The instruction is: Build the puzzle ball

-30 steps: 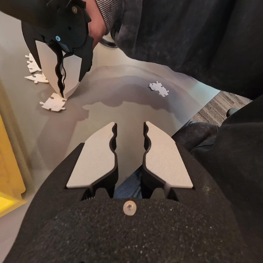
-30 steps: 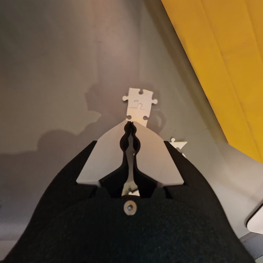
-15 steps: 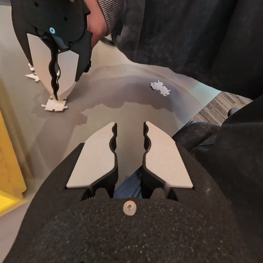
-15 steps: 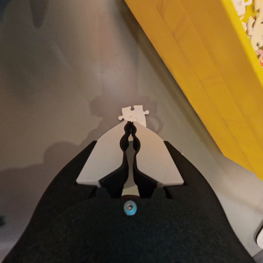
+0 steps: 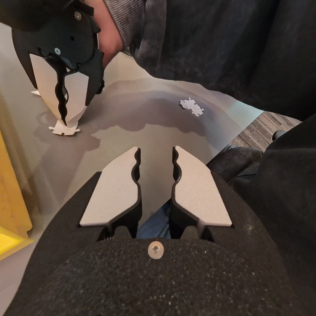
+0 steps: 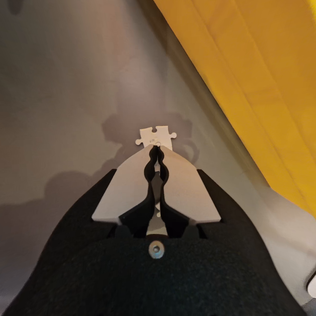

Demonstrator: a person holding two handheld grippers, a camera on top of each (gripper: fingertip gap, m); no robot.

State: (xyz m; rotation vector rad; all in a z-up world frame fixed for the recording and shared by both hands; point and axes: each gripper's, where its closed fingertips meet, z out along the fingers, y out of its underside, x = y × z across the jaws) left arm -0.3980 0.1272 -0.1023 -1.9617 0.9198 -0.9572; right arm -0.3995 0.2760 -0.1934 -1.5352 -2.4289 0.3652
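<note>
1. Landmark: yellow bin (image 6: 256, 85) along one edge of the grey worktop (image 5: 153, 136).
2. Right gripper (image 6: 157, 147) points down at the worktop close beside the bin wall. Its fingers are drawn together, tips meeting.
3. A white puzzle piece (image 6: 156, 136), two joined parts, lies flat on the worktop under those tips. The tips press on its near edge; most of the piece shows beyond them, on the side away from the gripper body. Whether the tips pinch it or only bear down on it, cannot tell.
4. In the left wrist view the same right gripper (image 5: 64, 122) stands nearly upright, tips on that piece (image 5: 64, 130), between the bin (image 5: 10, 188) and the open middle of the worktop.
5. Left gripper (image 5: 156, 152) is held above the worktop edge, farther from the bin, fingers apart, nothing between them.
6. A second small joined pair of pieces (image 5: 192, 106) lies well apart from the bin, ahead of the left gripper, untouched.
7. A dark sleeve (image 5: 205, 42) crosses above.
</note>
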